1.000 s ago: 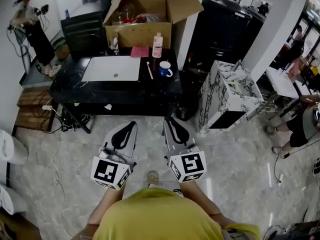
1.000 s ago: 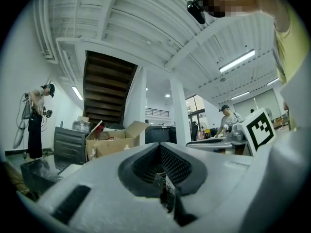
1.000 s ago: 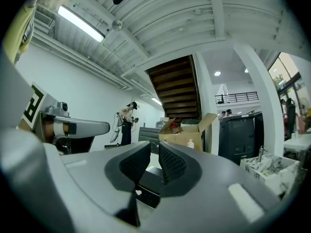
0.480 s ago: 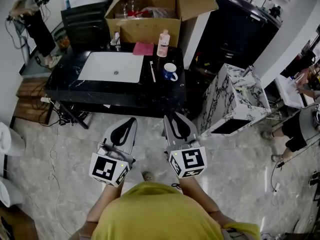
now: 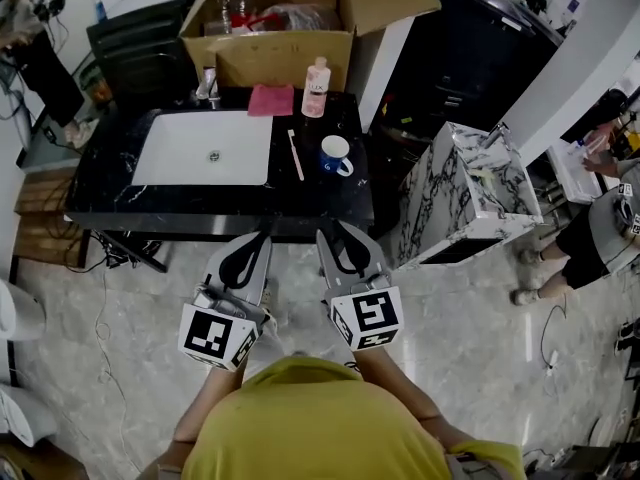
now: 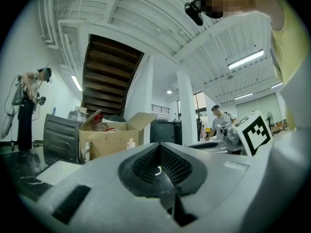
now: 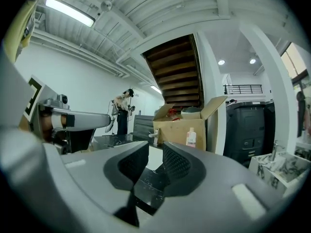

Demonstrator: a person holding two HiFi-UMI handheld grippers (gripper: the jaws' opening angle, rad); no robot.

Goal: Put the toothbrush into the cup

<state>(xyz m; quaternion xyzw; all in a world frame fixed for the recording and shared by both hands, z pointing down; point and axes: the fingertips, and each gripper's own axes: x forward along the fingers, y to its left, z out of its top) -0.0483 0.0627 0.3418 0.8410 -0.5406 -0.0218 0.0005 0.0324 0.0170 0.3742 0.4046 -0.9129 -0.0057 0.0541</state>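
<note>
A pale toothbrush lies flat on the black counter, just right of the white sink basin. To its right, close by, a blue cup with a white inside stands upright. Both grippers hang level over the floor, just short of the counter's near edge. My left gripper is shut, its tips meeting, with nothing in it. In my right gripper a gap shows between the jaws, and nothing is held. Neither gripper touches the toothbrush or the cup.
An open cardboard box stands behind the counter, with a pink bottle, a pink cloth and a faucet in front of it. A marble-patterned cabinet stands to the right and a black chair at the back left.
The person has walked toward the counter, so both grippers are now close to its near edge. The right gripper's jaws have spread apart a little.
</note>
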